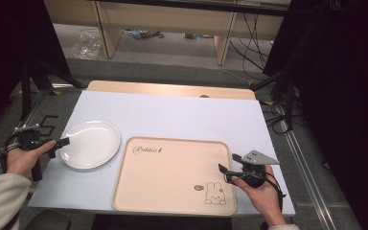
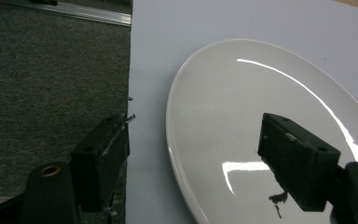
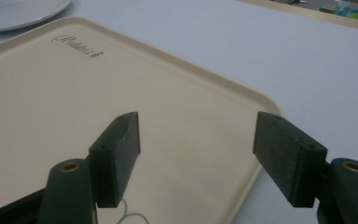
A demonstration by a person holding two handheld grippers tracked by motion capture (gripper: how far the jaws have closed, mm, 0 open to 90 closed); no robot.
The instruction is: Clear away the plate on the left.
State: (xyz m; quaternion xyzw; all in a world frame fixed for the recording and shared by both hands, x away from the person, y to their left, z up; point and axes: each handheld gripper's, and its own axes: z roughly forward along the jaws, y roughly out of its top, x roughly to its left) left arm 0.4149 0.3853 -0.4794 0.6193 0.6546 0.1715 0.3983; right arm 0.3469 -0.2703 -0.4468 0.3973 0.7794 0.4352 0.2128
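An empty white plate point(image 1: 90, 143) lies on the left of the white table top. A beige tray point(image 1: 172, 175) with a rabbit drawing and the word "Rabbit" lies beside it, nearer the front. My left gripper point(image 1: 62, 142) is open at the plate's left rim. In the left gripper view point(image 2: 196, 154) one jaw hangs over the plate point(image 2: 242, 102) and the other over the table's left edge. My right gripper point(image 1: 229, 163) is open at the tray's right edge. In the right gripper view point(image 3: 198, 149) its jaws stand apart above the tray point(image 3: 51, 93), holding nothing.
The white table top point(image 1: 172, 110) ends just left of the plate, with grey carpet point(image 2: 51, 84) below. Metal rails point(image 1: 302, 158) run along both sides of the table. Cables and desk legs point(image 1: 223, 43) stand beyond the far edge.
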